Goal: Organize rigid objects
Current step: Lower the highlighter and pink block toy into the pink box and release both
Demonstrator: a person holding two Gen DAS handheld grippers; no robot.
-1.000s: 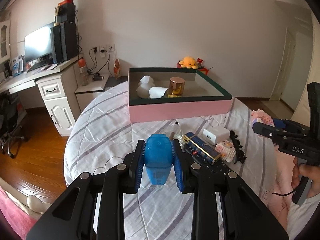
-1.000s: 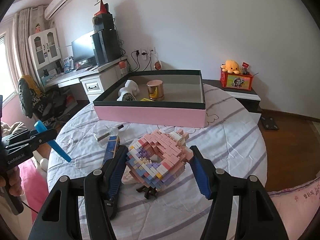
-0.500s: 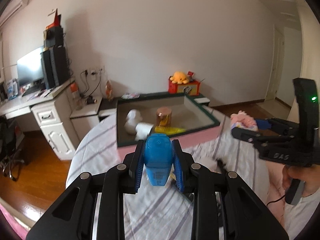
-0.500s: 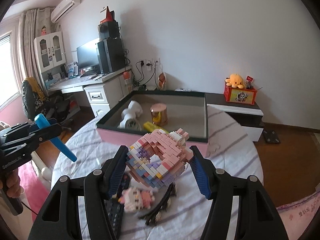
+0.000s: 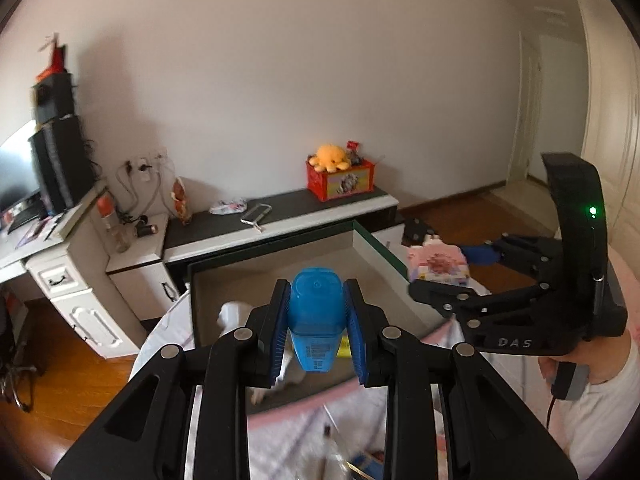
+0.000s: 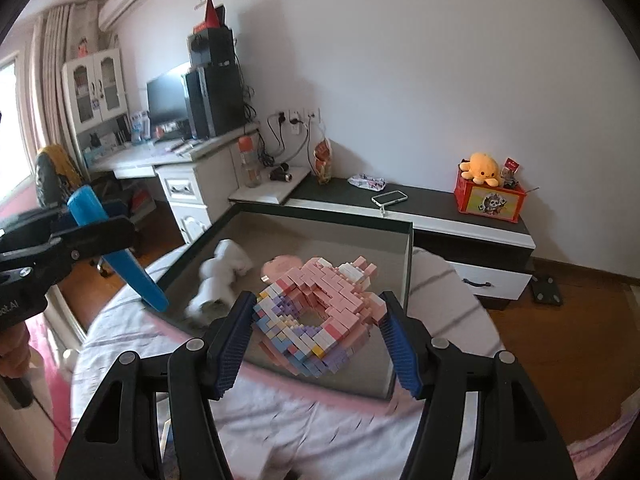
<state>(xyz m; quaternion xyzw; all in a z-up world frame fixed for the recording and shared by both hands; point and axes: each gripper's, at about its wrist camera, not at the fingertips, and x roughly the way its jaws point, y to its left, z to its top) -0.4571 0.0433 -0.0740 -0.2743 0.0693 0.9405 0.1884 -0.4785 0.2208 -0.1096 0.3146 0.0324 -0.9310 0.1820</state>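
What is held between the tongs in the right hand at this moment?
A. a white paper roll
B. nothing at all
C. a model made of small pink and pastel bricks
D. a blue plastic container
C: in the right wrist view the right tongs are closed on the brick model, above the box; the blue container sits in the left tongs.

The box (image 6: 408, 264) is sitting on the bed (image 6: 328, 420), with a low shelf (image 6: 440, 216) lying behind it against the wall and a desk (image 6: 188, 160) standing to the shelf's left. A phone (image 6: 389, 198) and a crate (image 6: 490, 200) are resting on the shelf, the crate to the right. In the box, a white object (image 6: 224, 272) is lying toward the left
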